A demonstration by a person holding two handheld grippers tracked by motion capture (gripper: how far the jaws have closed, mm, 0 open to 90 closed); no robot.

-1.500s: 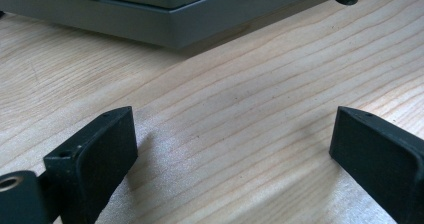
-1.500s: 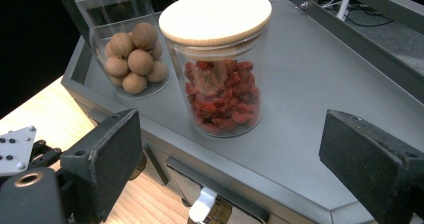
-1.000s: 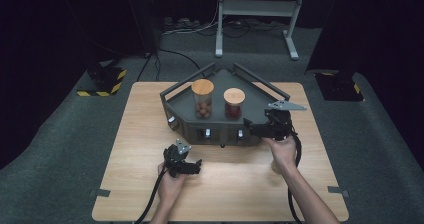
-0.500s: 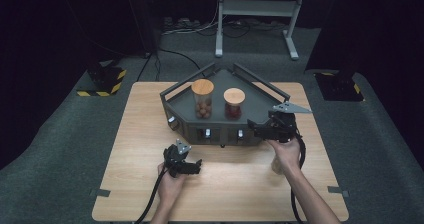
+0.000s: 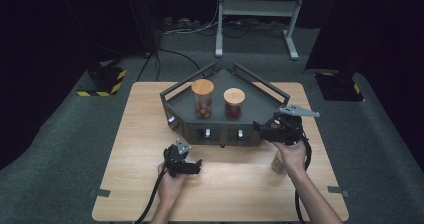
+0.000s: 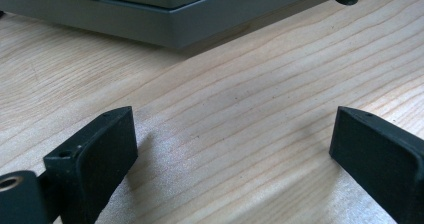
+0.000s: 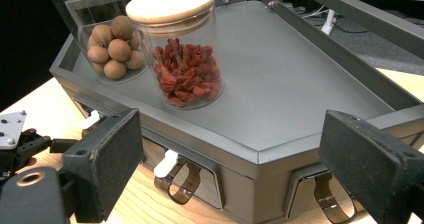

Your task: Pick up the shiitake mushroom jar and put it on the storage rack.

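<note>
Right gripper [image 5: 265, 130] is held at the tray [image 7: 300, 89] front, jaws apart, empty. The red-filled jar [image 7: 182, 54] stands upright on the tray (beside the nut jar [image 7: 112, 46]); a level, centred approach below the lid is advised. Left gripper [image 5: 192, 165] is rested on the table [image 6: 240, 104], jaws apart.

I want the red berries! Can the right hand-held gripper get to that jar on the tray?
Probably yes. The right hand-held gripper is open at the tray's front edge, and nothing stands between it and the red berry jar. The jar of brown balls sits off to one side.

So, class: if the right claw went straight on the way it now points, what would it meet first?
Probably the dark grey metal tray's front wall, low between the open right claw; the glass jar of red dried fruit stands beyond, though depth is uncertain.
</note>
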